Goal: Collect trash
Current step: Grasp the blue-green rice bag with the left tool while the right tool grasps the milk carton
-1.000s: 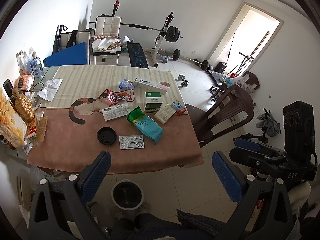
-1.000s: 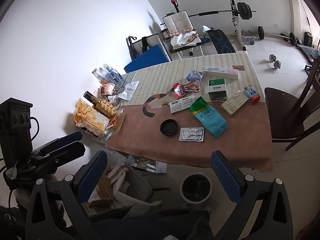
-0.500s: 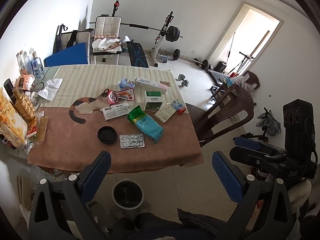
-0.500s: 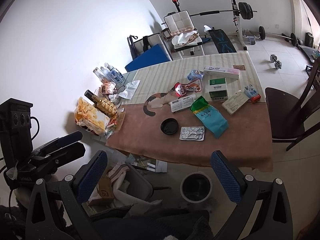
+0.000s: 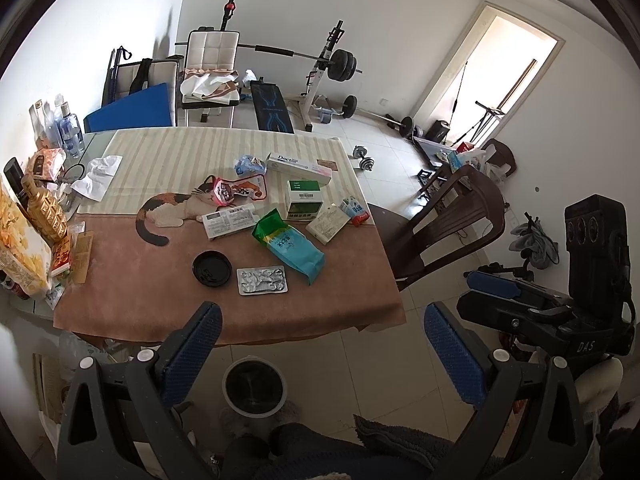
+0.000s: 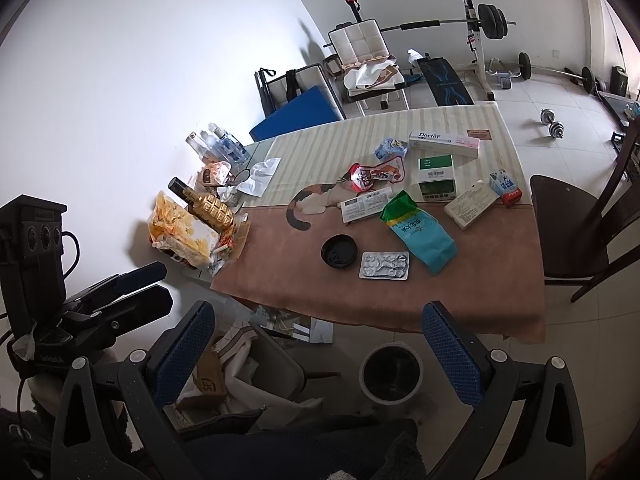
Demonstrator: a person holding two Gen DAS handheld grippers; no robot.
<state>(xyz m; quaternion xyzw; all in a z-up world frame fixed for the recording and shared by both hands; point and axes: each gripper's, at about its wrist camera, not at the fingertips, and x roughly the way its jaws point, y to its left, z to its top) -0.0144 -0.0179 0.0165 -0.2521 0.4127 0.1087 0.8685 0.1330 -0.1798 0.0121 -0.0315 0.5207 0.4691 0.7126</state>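
Litter lies on the table: a silver blister pack, a black round lid, a green-and-blue bag, a red snack wrapper, and several small boxes. A round bin stands on the floor below the table's near edge. My left gripper hangs open over the floor short of the table, nothing between its fingers. My right gripper is open too, equally short of the table.
A dark chair stands at the table's right side. Bottles, a gold bottle and a snack bag crowd the table's left edge. Cardboard and paper lie on the floor left of the bin. Gym gear fills the back.
Both views have shifted only slightly; the table sits marginally closer. Both grippers stay open and nothing on the table has moved.
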